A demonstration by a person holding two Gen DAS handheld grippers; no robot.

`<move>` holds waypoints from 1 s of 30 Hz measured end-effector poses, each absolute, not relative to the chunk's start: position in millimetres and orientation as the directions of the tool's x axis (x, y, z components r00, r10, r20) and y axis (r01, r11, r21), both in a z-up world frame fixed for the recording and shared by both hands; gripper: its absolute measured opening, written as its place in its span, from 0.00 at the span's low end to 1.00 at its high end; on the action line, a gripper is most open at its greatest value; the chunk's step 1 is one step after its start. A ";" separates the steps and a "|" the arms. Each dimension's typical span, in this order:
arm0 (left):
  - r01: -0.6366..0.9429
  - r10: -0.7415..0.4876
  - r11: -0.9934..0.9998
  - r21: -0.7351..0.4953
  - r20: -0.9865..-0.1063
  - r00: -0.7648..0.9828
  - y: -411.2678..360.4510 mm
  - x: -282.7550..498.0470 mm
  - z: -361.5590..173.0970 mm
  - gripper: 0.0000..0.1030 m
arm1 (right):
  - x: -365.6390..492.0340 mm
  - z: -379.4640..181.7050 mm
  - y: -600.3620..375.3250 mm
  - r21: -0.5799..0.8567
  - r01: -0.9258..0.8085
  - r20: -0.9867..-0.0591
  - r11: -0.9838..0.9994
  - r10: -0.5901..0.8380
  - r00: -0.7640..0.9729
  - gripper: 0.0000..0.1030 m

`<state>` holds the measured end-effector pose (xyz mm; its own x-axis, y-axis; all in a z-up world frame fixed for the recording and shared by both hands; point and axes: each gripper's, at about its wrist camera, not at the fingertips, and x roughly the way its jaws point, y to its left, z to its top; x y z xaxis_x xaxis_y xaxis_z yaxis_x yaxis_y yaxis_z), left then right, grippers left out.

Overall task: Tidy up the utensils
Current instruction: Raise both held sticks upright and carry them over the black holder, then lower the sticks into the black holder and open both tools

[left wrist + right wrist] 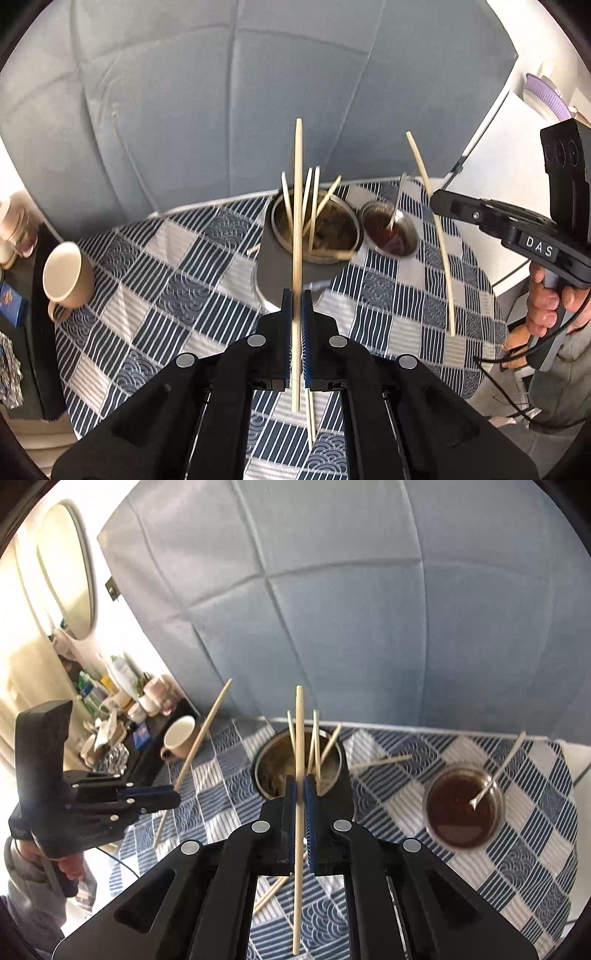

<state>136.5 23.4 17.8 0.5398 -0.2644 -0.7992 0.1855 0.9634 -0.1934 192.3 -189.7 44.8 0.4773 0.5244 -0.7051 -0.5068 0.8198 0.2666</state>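
Note:
My left gripper point(296, 295) is shut on a wooden chopstick point(297, 206) and holds it upright above the table; it also shows in the right wrist view point(175, 794) with its chopstick point(203, 734). My right gripper point(303, 782) is shut on another chopstick point(299, 738); it shows in the left wrist view point(437, 201) with that chopstick point(437, 229). A dark holder point(316, 225) point(299, 764) with a metal rim holds several chopsticks. It stands just beyond both grippers.
A small bowl of brown sauce with a spoon point(391, 229) point(463, 805) stands right of the holder. A beige mug point(66, 275) point(179, 738) lies at the left. Loose chopsticks point(380, 762) lie on the checked cloth point(166, 266). A cluttered shelf point(110, 709) is at far left.

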 end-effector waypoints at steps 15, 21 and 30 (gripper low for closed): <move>0.234 -0.384 0.923 -0.307 -0.664 0.642 27.0 186.8 29.1 0.05 | 236.0 55.6 -172.3 0.234 -0.522 -0.674 0.820 0.524 0.522 0.04; 0.249 -0.393 0.919 -0.307 -0.650 0.650 22.3 204.2 19.7 0.05 | 254.5 53.3 -169.7 0.262 -0.512 -0.630 0.818 0.547 0.551 0.05; 0.275 -0.409 0.912 -0.306 -0.620 0.669 15.6 227.6 11.2 0.05 | 278.5 43.6 -160.6 0.298 -0.516 -0.584 0.804 0.580 0.567 0.04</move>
